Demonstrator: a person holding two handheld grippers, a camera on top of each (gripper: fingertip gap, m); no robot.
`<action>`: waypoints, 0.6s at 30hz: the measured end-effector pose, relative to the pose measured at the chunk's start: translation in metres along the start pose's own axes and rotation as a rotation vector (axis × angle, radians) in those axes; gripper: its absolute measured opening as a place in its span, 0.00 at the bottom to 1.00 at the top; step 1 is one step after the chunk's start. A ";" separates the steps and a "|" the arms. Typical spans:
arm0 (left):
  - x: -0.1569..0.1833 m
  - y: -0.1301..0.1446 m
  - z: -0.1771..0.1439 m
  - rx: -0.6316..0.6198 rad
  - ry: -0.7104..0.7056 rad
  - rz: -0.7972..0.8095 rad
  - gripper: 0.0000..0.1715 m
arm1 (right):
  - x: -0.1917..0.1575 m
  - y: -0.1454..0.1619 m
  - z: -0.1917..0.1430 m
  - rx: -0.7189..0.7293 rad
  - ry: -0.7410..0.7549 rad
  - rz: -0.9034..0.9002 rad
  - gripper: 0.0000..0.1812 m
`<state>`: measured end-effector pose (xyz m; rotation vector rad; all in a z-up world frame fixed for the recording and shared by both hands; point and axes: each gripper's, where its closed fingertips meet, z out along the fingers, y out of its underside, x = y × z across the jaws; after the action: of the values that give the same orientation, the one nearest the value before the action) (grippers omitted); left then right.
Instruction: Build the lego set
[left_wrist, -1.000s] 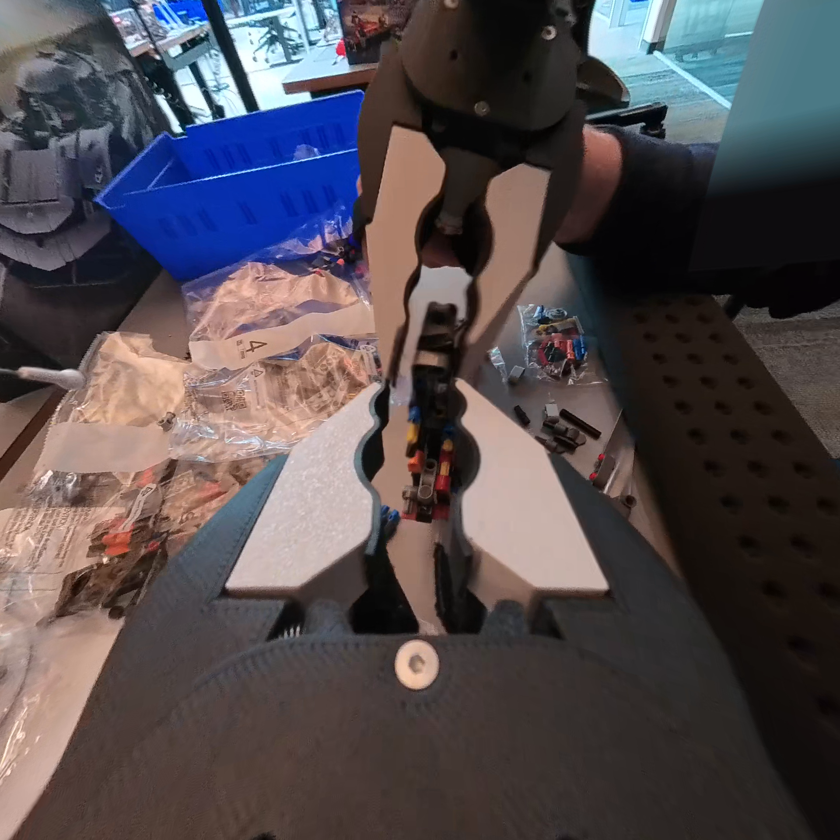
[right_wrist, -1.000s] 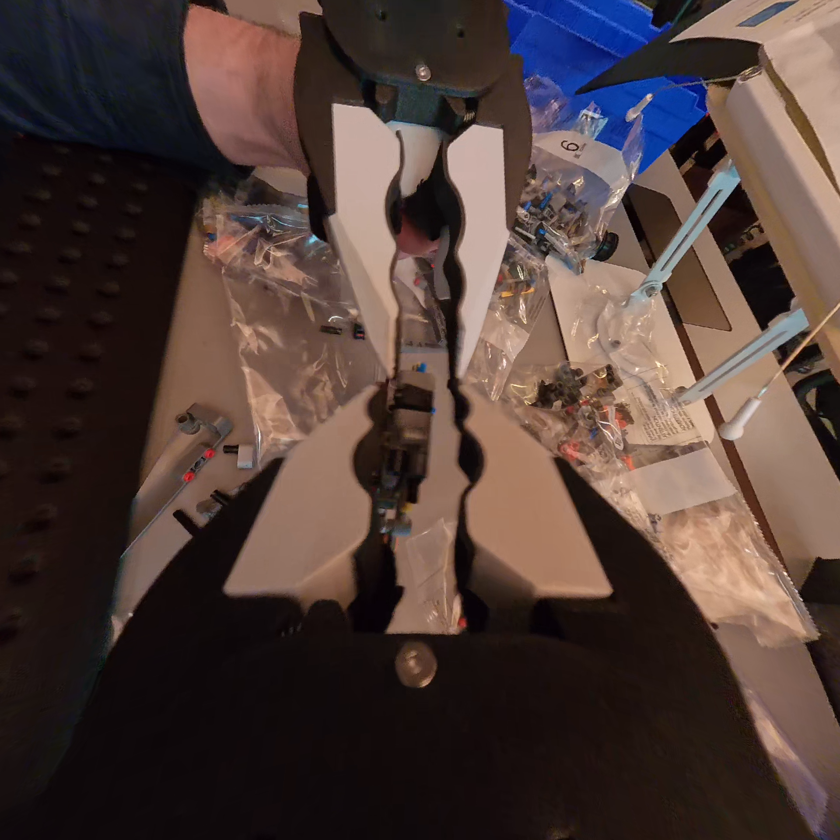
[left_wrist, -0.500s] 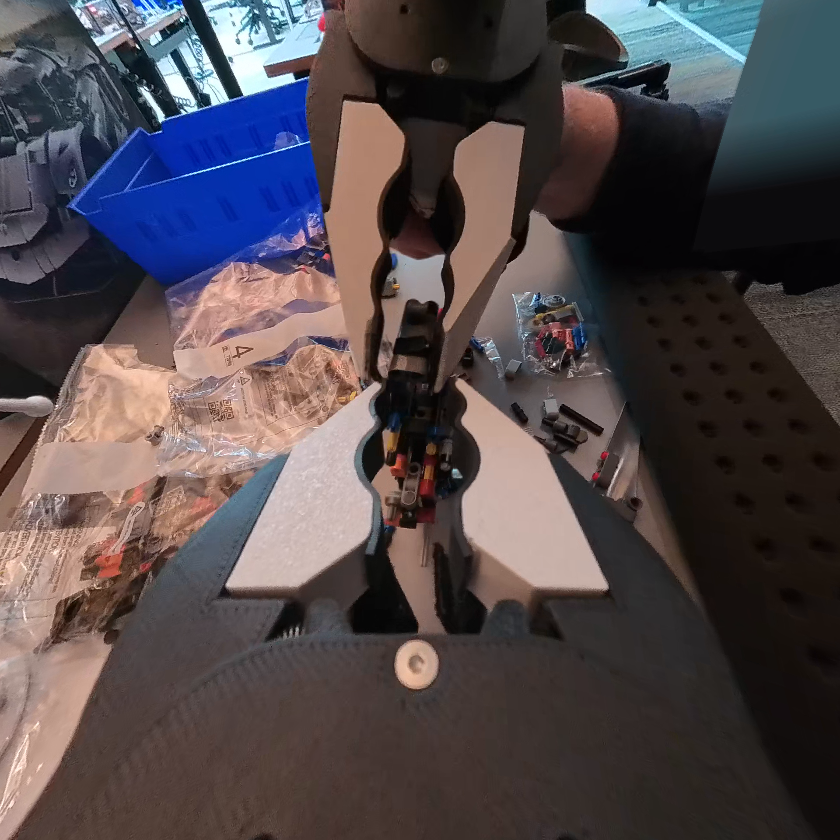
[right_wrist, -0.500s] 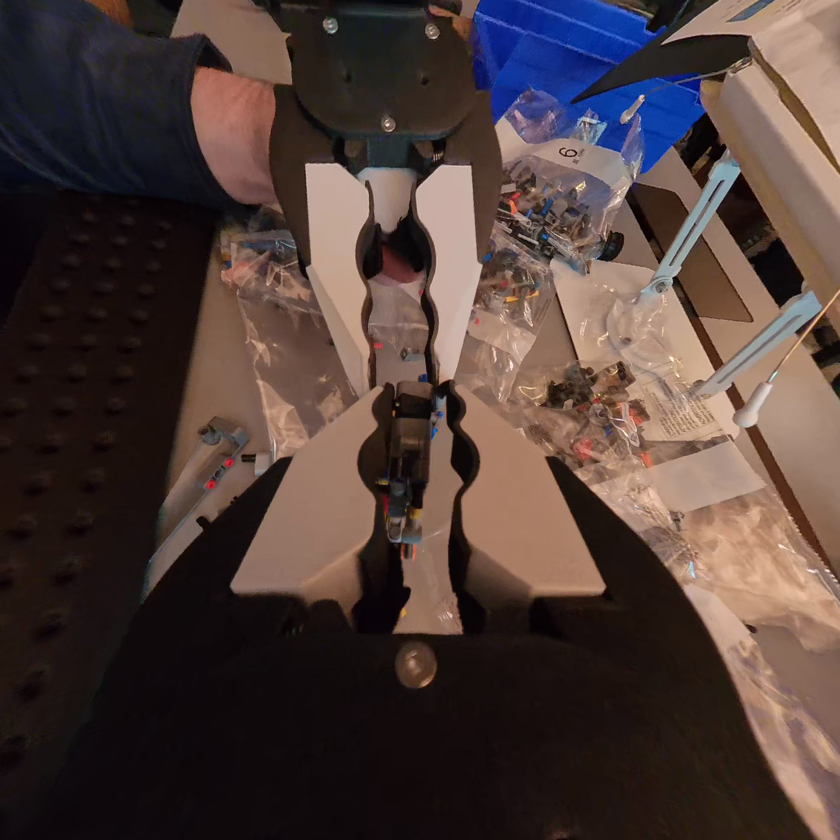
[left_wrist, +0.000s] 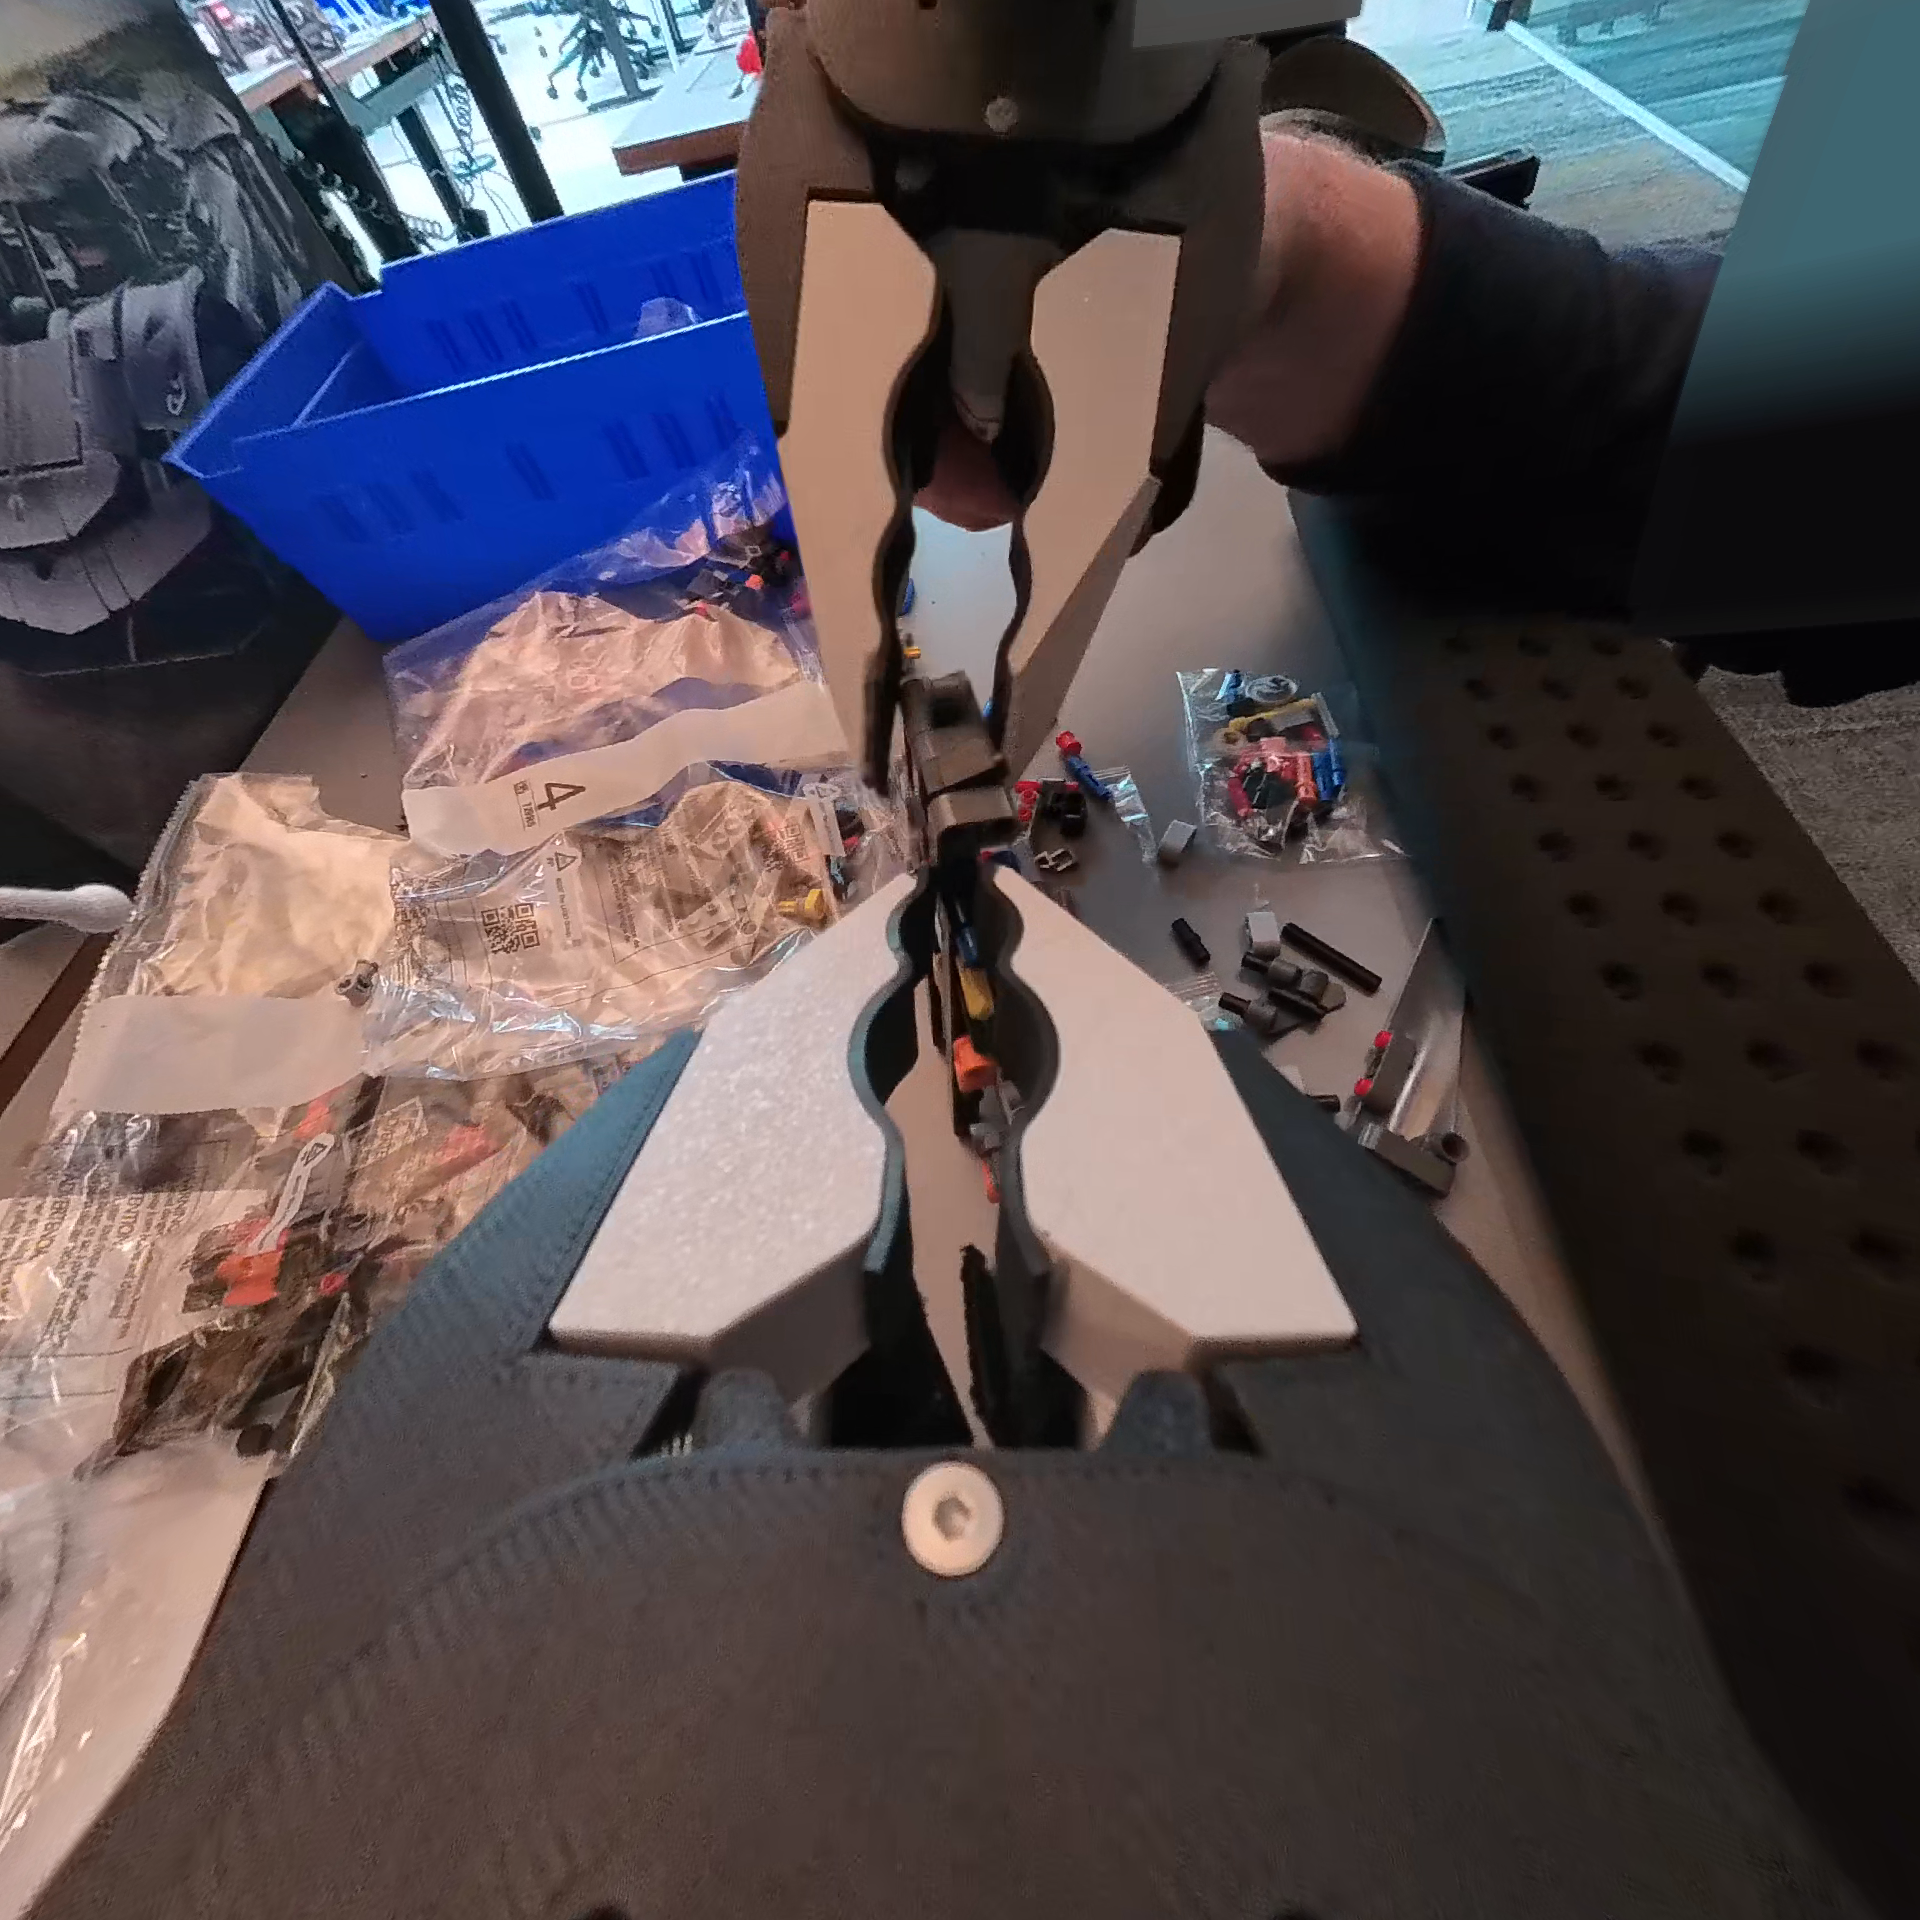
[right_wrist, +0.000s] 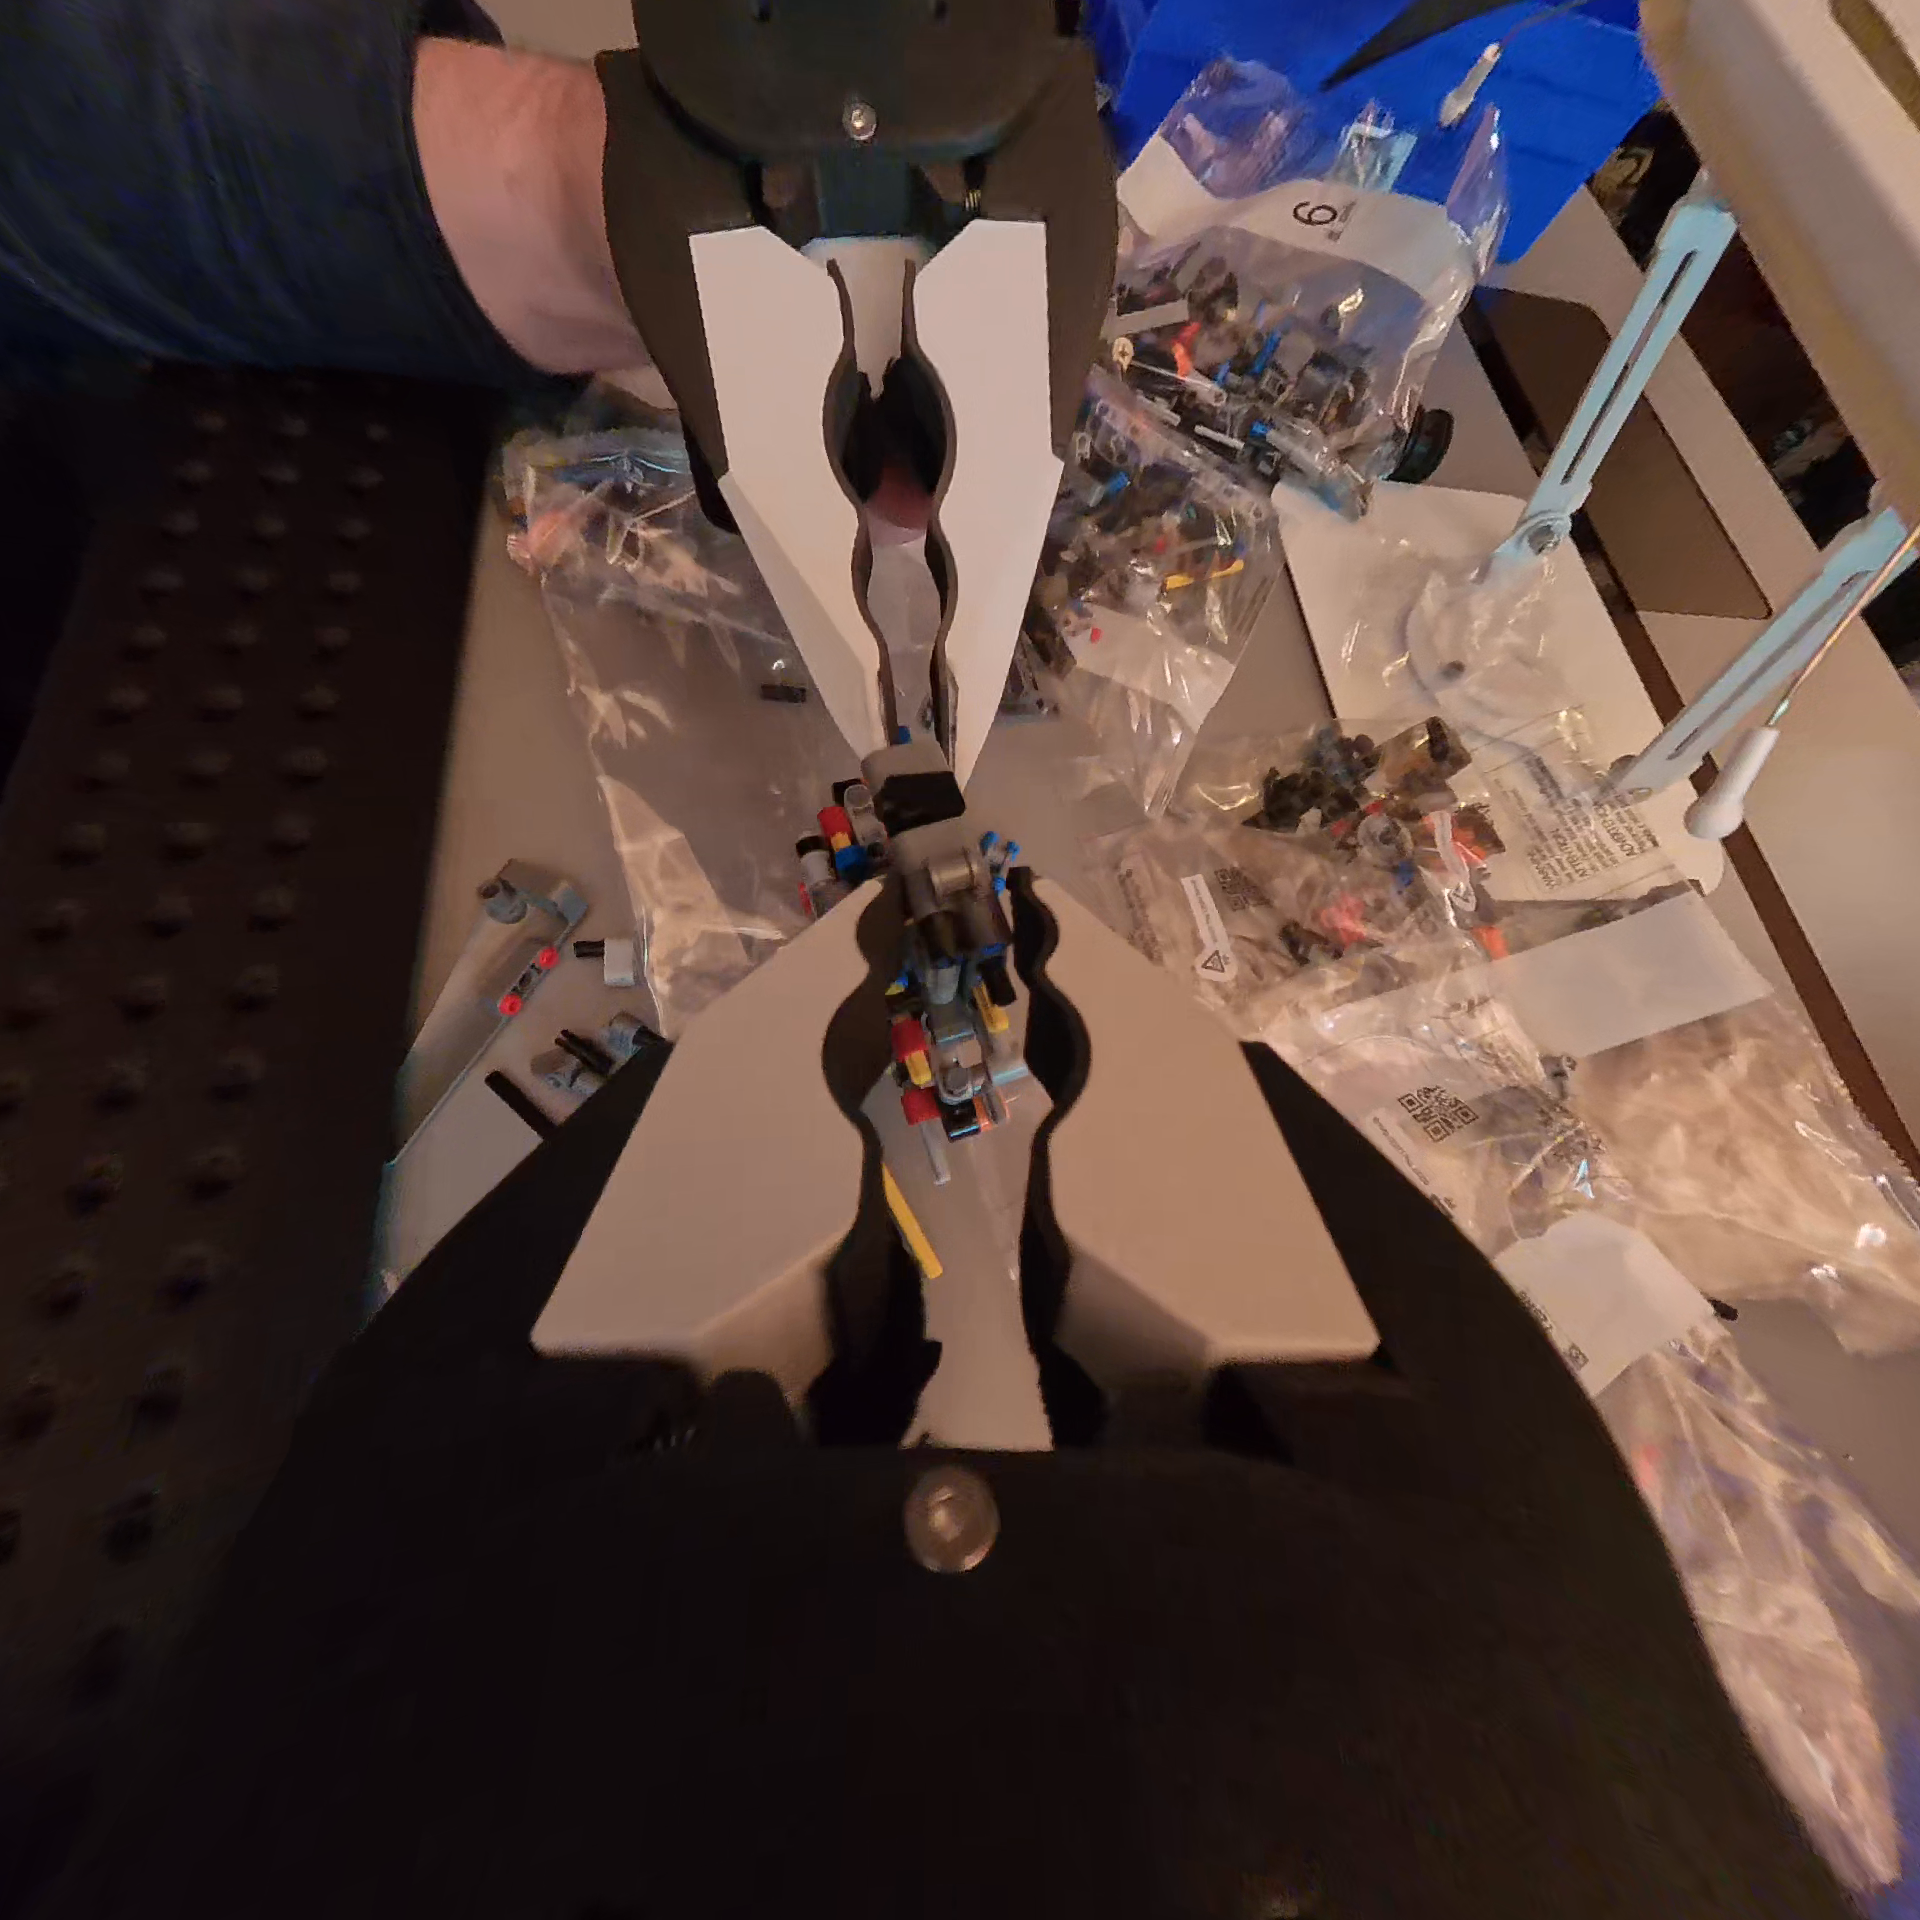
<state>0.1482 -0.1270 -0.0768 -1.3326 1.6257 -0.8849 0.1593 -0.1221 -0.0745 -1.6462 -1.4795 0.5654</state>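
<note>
A long lego assembly (left_wrist: 961, 769) of dark grey blocks with red, blue, yellow and orange pins hangs above the table between my two grippers, which face each other tip to tip. My left gripper (left_wrist: 951, 883) is shut on one end of it. My right gripper (left_wrist: 940, 774) reaches in from the far side and is shut on the dark grey block at the other end. In the right wrist view the assembly (right_wrist: 940, 997) lies between the fingers of my right gripper (right_wrist: 951, 894), and my left gripper (right_wrist: 916, 743) pinches its far grey end.
A blue bin (left_wrist: 499, 416) stands at the back. Clear bags of parts (left_wrist: 582, 748) cover the table's left side; more bags (right_wrist: 1299, 312) show in the right wrist view. Loose pieces (left_wrist: 1288, 966), a small bag (left_wrist: 1273, 769) and a grey beam (right_wrist: 499, 987) lie beside a dark dotted mat (left_wrist: 1662, 1039). Left and right tips are no more than a few centimetres apart.
Both grippers have kept their hold. The assembly has turned, so more of its coloured pins show in the right wrist view and fewer in the left. The right gripper now sits tilted.
</note>
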 end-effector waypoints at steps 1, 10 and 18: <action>0.000 0.000 0.000 -0.003 -0.004 0.006 0.04 | 0.000 0.000 0.000 -0.002 0.001 -0.003 0.09; 0.005 -0.002 0.005 -0.037 -0.021 0.068 0.13 | -0.005 -0.008 0.011 -0.018 0.023 -0.074 0.08; 0.008 -0.001 0.000 -0.036 -0.006 0.098 0.09 | -0.012 -0.012 0.011 -0.003 0.019 -0.133 0.07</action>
<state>0.1482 -0.1353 -0.0771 -1.2673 1.6946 -0.7957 0.1413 -0.1309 -0.0730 -1.5379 -1.5634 0.4721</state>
